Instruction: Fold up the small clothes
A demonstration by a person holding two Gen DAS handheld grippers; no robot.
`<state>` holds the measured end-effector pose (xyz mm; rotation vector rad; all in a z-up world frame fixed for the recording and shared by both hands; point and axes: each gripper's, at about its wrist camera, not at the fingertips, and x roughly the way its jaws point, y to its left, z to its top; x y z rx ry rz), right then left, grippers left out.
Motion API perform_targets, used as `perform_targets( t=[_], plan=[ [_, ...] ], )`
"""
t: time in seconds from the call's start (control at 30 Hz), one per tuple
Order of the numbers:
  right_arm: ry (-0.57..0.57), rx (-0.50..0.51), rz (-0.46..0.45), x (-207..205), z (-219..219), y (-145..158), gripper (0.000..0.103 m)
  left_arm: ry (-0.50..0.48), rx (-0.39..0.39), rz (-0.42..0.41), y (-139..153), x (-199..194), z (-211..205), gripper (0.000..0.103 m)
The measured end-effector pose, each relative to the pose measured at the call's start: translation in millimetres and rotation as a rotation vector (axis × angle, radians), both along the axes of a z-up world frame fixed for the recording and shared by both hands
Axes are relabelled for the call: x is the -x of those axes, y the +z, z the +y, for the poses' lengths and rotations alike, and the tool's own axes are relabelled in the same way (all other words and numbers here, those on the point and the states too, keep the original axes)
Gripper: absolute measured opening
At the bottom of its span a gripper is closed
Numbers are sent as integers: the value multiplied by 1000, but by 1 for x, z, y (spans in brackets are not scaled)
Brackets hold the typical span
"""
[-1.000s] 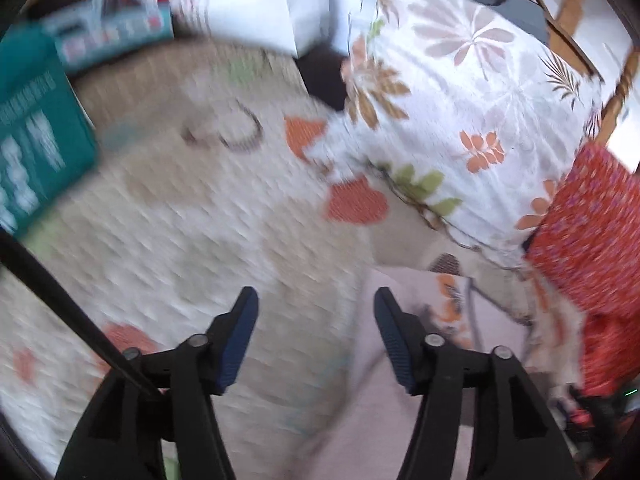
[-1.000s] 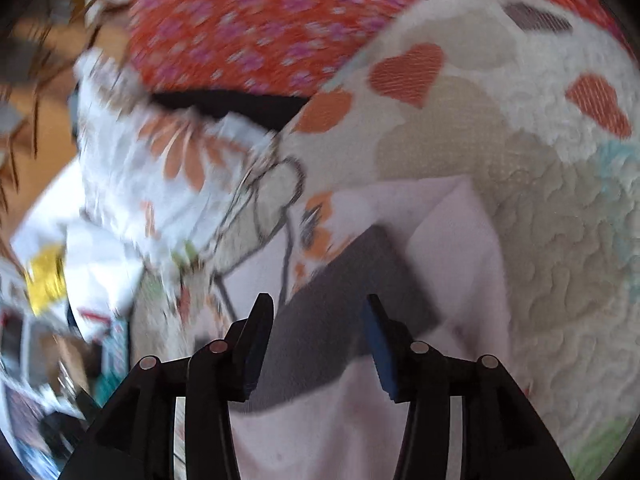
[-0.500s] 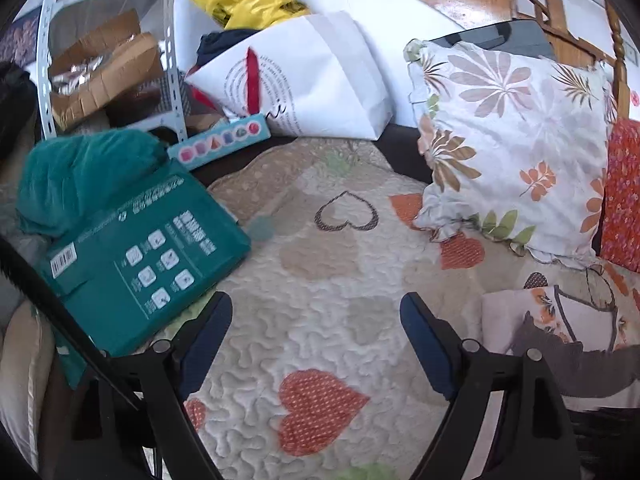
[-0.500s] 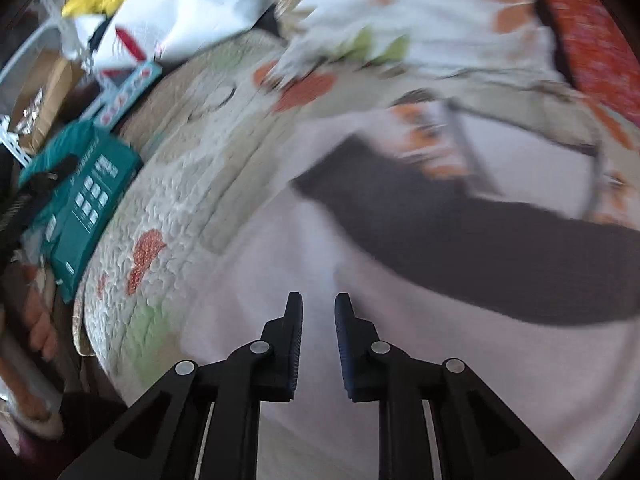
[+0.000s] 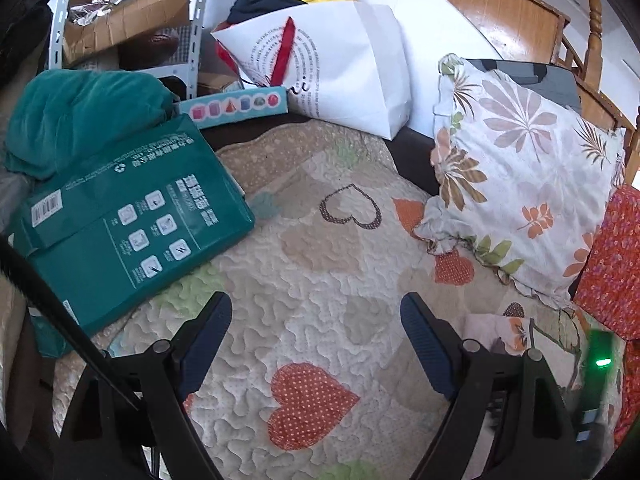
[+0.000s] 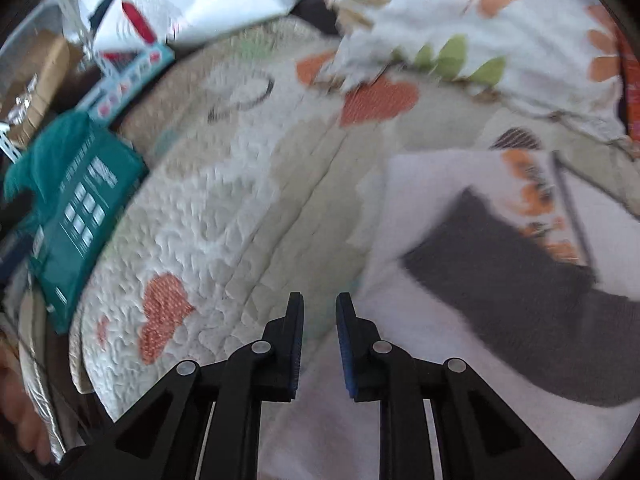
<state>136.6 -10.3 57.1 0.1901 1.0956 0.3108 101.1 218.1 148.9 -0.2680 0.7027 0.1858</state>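
A small pale pink garment (image 6: 460, 320) with a dark grey panel and orange print lies on the heart-patterned quilt (image 6: 248, 216). My right gripper (image 6: 319, 320) hovers over its left edge with jaws a narrow gap apart, holding nothing. A corner of the garment (image 5: 508, 330) shows at the lower right of the left wrist view. My left gripper (image 5: 316, 328) is wide open and empty above the bare quilt (image 5: 320, 272), left of the garment.
A green box (image 5: 132, 220) and a teal cushion (image 5: 76, 116) lie at the left of the quilt. A floral pillow (image 5: 524, 184) and a red patterned cushion (image 5: 612, 264) stand at the right. A white paper bag (image 5: 340, 60) stands at the back.
My left gripper opened wide and pulled back to the left, off the garment. My right gripper narrowed its jaws and swung left to the garment's edge.
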Motion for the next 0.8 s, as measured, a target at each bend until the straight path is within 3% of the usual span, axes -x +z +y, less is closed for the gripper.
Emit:
perform_targets(
  t=[0.13,0.3,0.4,0.5,0.6,0.7,0.8],
  plan=[
    [-84,21,-37,25,-54,23,20,-47,-14,11,-3,-1,-18,85],
    [-189,53,-13,73,-135,29,24,-131,-71,2,-4,5,-58,85],
    [-271,90,21,110,-189,20,27,-173,-126,-25,-1,14,-86,87],
    [-380,103,63,148,-241,4,27,-215,-153,-75,3,31,-112,98],
    [-494,121,115,183,-288,-12,27,-237,-172,-114,6,51,-135,101],
    [-562,109,109,211,-319,-11,27,-269,-180,-63,2,61,-150,101],
    [-589,128,79,227,-330,3,27,-314,-153,57,-10,63,-164,101]
  ],
)
